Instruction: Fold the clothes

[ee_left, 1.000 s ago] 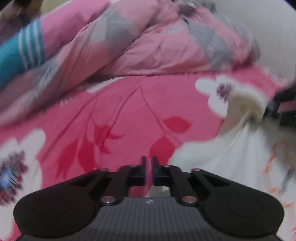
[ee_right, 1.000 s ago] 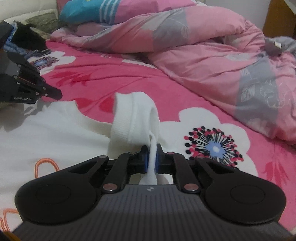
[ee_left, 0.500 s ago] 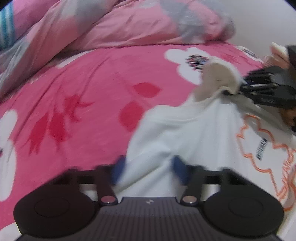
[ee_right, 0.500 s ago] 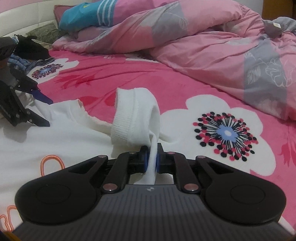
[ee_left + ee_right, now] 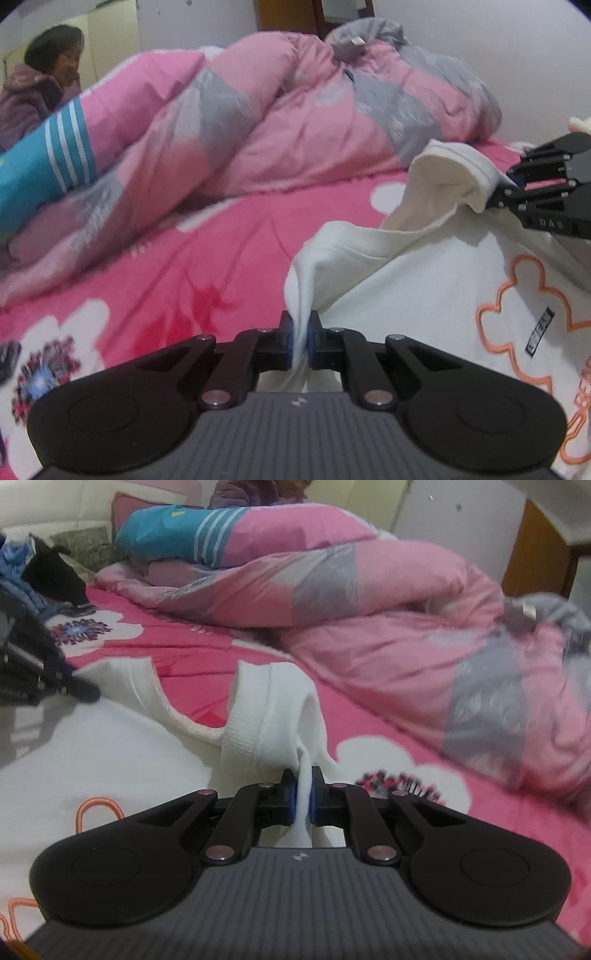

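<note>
On a pink floral bedsheet (image 5: 229, 266) lies a white cotton shirt with orange outline print (image 5: 424, 288). Left gripper (image 5: 300, 334) has just closed, pinching its shoulder fabric; right gripper (image 5: 303, 800) pinches the ribbed collar.

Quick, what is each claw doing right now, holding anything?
Left claw: just closed, pinching the white shirt.
Right claw: shut on the same shirt, near its collar.
</note>
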Available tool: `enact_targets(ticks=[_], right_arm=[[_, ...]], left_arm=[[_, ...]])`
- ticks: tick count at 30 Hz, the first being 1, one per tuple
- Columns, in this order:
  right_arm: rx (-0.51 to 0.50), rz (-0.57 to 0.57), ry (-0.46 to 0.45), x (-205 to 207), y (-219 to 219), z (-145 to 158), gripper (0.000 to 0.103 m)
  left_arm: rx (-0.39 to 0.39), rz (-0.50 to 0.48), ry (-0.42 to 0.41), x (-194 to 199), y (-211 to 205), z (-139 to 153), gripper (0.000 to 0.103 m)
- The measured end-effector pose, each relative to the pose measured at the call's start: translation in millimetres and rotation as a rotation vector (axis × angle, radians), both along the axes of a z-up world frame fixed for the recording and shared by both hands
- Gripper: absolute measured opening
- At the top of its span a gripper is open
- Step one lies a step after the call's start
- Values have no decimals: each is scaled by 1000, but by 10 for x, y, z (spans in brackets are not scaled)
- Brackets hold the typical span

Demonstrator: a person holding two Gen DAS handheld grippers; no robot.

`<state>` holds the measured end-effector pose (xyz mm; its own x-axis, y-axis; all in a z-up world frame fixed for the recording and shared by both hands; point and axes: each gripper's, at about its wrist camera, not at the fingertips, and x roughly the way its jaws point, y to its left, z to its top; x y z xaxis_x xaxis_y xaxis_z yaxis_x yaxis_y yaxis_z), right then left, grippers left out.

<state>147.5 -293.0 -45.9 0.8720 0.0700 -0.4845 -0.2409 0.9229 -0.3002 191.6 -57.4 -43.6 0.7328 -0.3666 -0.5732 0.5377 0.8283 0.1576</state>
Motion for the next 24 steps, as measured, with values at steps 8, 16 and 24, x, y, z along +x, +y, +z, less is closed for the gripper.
enact_targets(ticks=[8,16,24], right_arm=[[-14,-52,-8,767,-112,107,4],[-56,-93,-21,1624,-135,74,4],[-36,-131,110,2242,-119,-463,8]], left_arm=[[48,39,-96,848,-210,183,8],[96,81,-152,1614,-405,74,8],[171,105,-37,1904,-512,-415,32]])
